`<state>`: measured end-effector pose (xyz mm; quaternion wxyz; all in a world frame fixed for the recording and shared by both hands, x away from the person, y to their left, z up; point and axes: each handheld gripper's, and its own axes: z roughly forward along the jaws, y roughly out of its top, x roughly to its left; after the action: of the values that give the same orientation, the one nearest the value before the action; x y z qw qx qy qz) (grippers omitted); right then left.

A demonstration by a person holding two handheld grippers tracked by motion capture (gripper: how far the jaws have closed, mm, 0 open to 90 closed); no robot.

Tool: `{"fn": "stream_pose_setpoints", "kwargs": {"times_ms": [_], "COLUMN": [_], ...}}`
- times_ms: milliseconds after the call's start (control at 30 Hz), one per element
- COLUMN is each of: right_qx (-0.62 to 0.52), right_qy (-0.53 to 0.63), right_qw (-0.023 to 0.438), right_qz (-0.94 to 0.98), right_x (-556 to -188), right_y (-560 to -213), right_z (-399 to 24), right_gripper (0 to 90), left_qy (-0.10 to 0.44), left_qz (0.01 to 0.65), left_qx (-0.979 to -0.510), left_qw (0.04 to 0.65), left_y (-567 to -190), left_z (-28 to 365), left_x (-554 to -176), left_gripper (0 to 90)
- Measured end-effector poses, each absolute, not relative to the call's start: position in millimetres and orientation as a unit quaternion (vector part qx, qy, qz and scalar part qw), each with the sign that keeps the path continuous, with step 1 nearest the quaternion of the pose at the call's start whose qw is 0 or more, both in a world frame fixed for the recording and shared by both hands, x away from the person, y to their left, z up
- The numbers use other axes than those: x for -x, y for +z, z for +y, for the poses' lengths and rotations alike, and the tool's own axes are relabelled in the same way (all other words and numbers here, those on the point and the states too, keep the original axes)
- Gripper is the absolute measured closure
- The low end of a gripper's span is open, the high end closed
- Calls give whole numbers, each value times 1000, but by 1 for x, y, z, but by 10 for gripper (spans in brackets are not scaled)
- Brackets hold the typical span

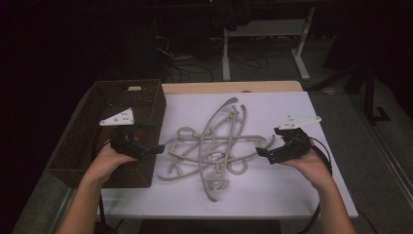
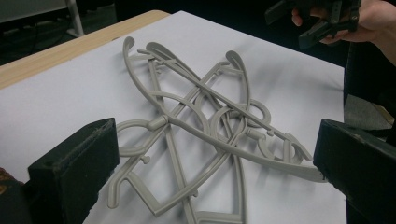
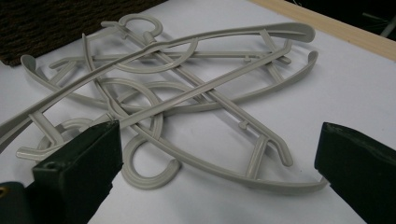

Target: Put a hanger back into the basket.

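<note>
Left gripper (image 1: 157, 147): jaws spread wide, nothing held.
Right gripper (image 1: 259, 153): likewise agape, empty.
Tangled grey plastic hangers (image 1: 214, 146): piled between both; judged light, stiff, slippery, easily snagged.
Hold: an outer arm is best pinched.

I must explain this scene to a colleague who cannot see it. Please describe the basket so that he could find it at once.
Start at the white table top and go to its left edge. The dark brown woven rectangular basket stands there, beside the pile of grey plastic hangers. It is the one dark, deep container.
</note>
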<state>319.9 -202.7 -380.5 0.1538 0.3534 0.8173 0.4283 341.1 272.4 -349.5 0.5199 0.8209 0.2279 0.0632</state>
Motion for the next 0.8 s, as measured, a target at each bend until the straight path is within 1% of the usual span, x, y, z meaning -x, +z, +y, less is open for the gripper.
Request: {"fn": "stream_pose_setpoints", "kwargs": {"times_ms": [333,600,800], "right_qx": [-358,-362,-367], "right_qy": [404,382,370], "right_qw": [141,119,110], "right_qz": [830,842,846], "right_x": [-322,-330,-341], "right_y": [-383,-391,-398], "right_z": [-189,-159,-138], "right_gripper": [28,95,186], "left_qy": [63,65,67], "left_qz": [230,230,232], "left_qx": [-821,-822,-817], "left_qw": [519,517,524], "left_y": [-350,-350,-348], "left_z": [268,269,272], "left_x": [-344,-342,-340], "left_gripper": [1,1,1]}}
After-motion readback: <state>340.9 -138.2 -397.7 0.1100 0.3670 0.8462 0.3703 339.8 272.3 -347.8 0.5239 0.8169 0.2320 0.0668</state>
